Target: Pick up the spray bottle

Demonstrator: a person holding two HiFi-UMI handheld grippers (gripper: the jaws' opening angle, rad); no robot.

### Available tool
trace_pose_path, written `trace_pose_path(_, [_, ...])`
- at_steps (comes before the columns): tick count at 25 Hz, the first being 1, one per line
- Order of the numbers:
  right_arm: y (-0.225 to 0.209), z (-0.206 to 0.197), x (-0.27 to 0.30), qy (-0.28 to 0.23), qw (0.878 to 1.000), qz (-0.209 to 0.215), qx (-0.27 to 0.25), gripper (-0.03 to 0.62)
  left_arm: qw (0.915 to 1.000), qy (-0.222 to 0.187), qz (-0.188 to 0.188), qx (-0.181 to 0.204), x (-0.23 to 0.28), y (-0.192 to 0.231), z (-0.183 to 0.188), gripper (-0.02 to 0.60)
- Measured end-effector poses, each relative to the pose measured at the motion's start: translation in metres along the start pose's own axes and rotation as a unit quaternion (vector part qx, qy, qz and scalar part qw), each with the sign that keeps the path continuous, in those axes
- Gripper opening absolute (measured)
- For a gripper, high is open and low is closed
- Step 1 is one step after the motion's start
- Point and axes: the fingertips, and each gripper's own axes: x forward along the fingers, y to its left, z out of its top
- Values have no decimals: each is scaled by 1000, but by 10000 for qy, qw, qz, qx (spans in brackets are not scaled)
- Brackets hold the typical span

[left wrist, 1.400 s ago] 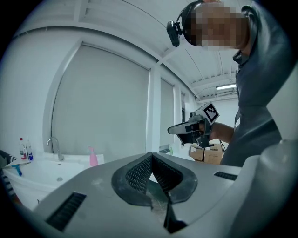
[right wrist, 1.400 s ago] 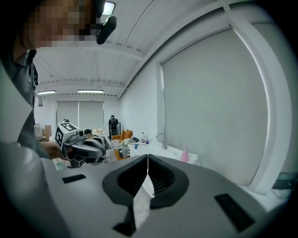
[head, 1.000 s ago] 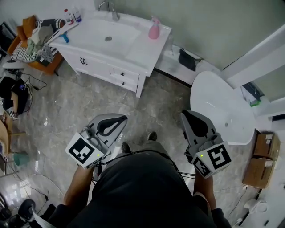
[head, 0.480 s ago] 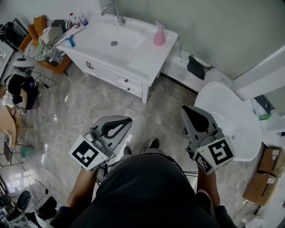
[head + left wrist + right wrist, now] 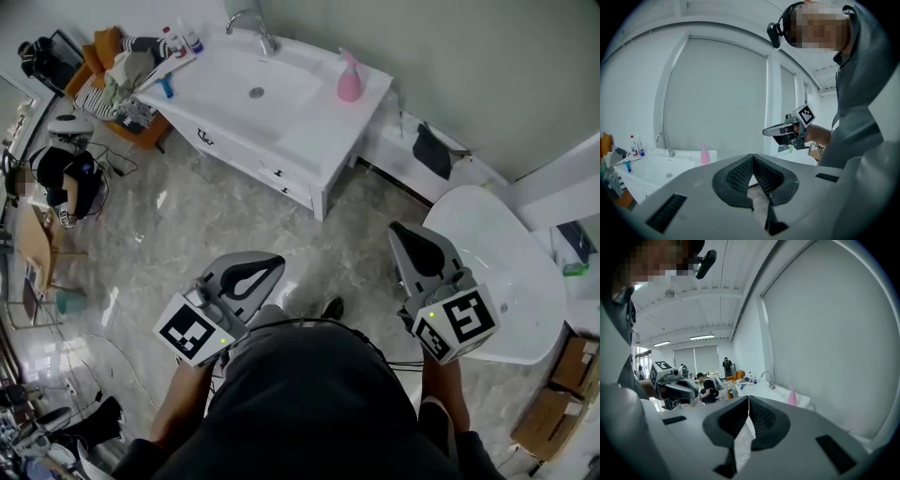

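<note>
A pink spray bottle [image 5: 349, 79] stands upright at the back right corner of the white vanity top [image 5: 309, 117], right of the basin. It also shows small and far off as the pink bottle [image 5: 703, 153] in the left gripper view and the pink bottle [image 5: 792, 395] in the right gripper view. My left gripper [image 5: 267, 263] and right gripper [image 5: 401, 232] hover over the marble floor, well short of the vanity. Both have their jaws together with nothing between them.
A faucet [image 5: 251, 21] and small bottles [image 5: 186, 39] sit at the vanity's back. A pile of clothes on an orange chair [image 5: 114, 70] is at its left. A white round table [image 5: 502, 272] is by my right gripper. Cardboard boxes [image 5: 558, 398] lie at the right edge.
Both grippers and the camera have advanced across the floor; the vanity and pink bottle have slid rightward and lower in the head view. The jaws stayed shut.
</note>
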Motion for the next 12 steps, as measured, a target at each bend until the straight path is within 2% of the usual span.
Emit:
trace_pose_path(6, [-4, -6, 17, 126, 9998, -79, 120, 11, 9997, 131, -86, -182, 2, 17, -9, 3])
trace_pose_path(12, [5, 8, 47, 157, 9989, -393, 207, 11, 9985, 4, -536, -75, 5, 54, -3, 3])
